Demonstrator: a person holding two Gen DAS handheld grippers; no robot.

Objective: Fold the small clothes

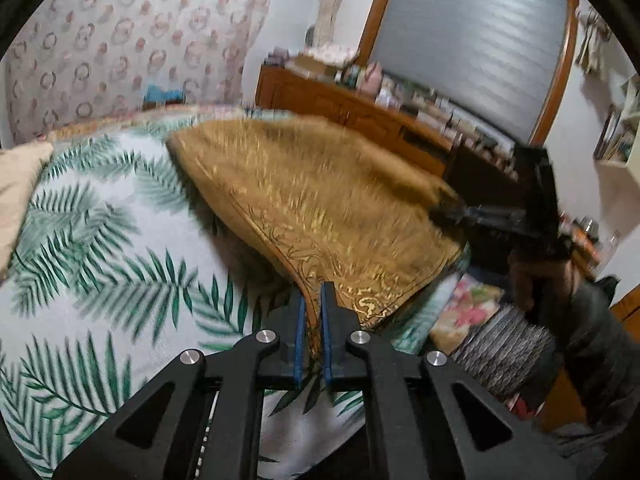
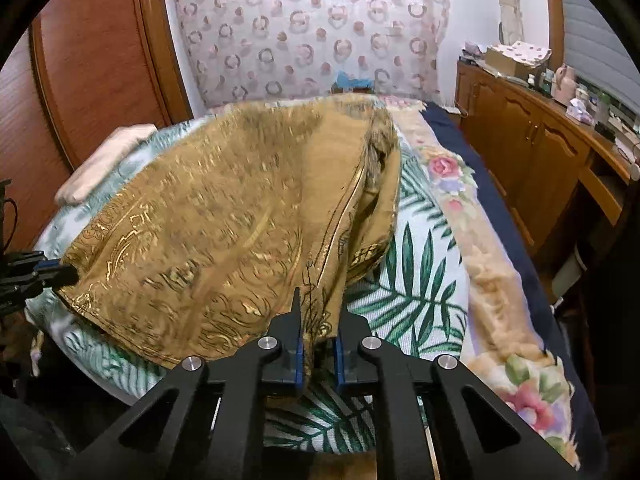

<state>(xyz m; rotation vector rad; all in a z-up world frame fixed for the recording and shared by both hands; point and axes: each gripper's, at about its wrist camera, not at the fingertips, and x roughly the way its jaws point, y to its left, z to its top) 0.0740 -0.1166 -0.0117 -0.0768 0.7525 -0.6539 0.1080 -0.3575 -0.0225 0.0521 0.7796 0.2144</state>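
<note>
Bedroom clutter rings a bed (image 2: 420,280) spread with a palm-leaf sheet, a wooden dresser (image 2: 532,140) off to one side. Just ahead of the left claw (image 1: 313,300), nearly closed, a gold patterned cloth (image 1: 320,200) is pinched at its hem corner. The right claw (image 2: 318,320) is likewise clamped on another corner directly in front of it. Between them the cloth hangs lifted, its far end draped on the sheet. It looks thin, limp and probably a bit slippery, so gripping the stitched hem at the corners seems the safest hold.
</note>
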